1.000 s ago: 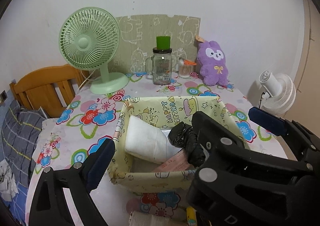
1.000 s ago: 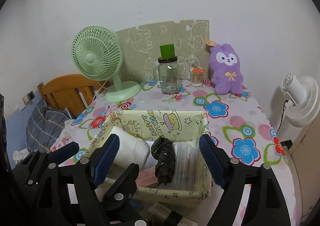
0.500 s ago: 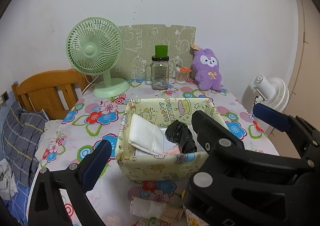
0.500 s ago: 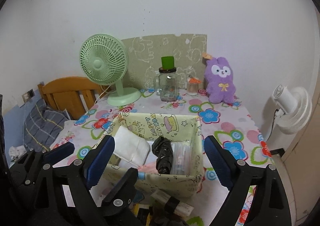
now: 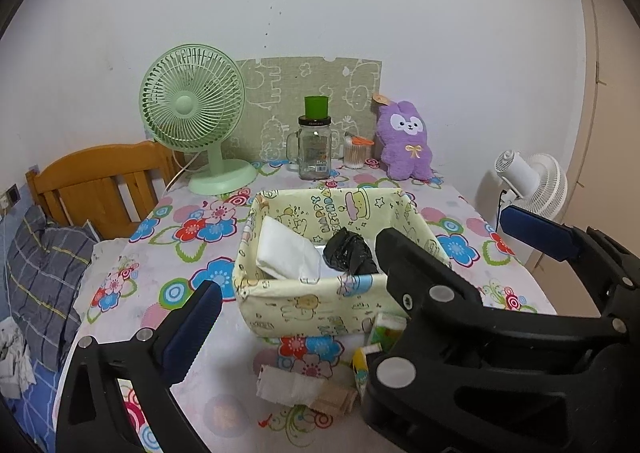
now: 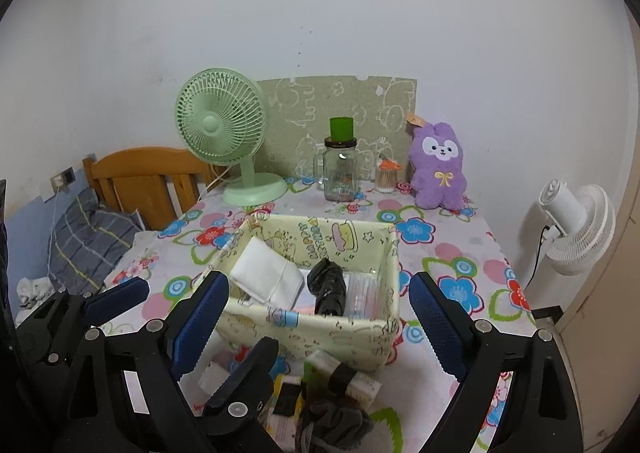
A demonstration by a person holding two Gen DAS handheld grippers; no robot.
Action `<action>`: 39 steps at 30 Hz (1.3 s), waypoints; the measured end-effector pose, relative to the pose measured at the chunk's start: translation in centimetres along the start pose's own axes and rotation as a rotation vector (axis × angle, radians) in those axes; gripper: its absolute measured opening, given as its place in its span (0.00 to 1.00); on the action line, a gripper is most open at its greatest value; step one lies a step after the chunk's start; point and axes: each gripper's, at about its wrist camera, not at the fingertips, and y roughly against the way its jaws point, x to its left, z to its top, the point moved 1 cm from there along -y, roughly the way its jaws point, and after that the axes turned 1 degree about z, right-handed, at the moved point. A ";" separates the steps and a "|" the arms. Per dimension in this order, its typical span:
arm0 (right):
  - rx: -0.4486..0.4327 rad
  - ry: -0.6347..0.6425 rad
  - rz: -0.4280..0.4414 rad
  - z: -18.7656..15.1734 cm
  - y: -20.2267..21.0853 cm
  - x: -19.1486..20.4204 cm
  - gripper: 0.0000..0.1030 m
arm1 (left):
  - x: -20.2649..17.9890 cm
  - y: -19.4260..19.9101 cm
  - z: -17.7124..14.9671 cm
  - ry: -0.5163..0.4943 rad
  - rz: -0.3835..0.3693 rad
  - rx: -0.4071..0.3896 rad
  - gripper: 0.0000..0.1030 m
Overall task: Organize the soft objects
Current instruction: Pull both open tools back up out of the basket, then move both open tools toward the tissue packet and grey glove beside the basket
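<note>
Beige folded cloth [image 5: 306,393] lies crosswise on the surface just in front of the basket [image 5: 320,305], below and between the released, empty jaws of the left gripper [image 5: 352,281] — nearer it than the right gripper [image 6: 318,317], likewise spread wide.

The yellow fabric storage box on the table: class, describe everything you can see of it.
The pale yellow fabric storage box with cartoon prints stands upright and open-topped on the floral tablecloth. Its soft walls sag slightly. Inside lie a folded white cloth, a crumpled black bundle and clear plastic packets. Small packets lie against its near wall.
</note>
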 end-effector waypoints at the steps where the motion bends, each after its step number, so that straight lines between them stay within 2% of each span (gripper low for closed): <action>1: 0.000 0.000 -0.003 -0.2 0.2 0.1 0.91 | 0.0 0.1 -0.2 0.000 -0.002 0.001 1.00; 26: -0.003 -0.005 -0.021 -4.4 2.4 -0.4 0.91 | -1.6 1.5 -4.4 0.011 -0.016 0.004 1.00; 31: -0.011 -0.036 -0.027 -5.6 2.3 -0.8 0.91 | -1.8 0.6 -5.3 0.017 -0.057 0.040 0.99; 39: 0.042 -0.083 -0.033 -7.5 0.8 -1.6 0.91 | -2.0 -1.3 -6.6 0.022 -0.054 0.092 0.99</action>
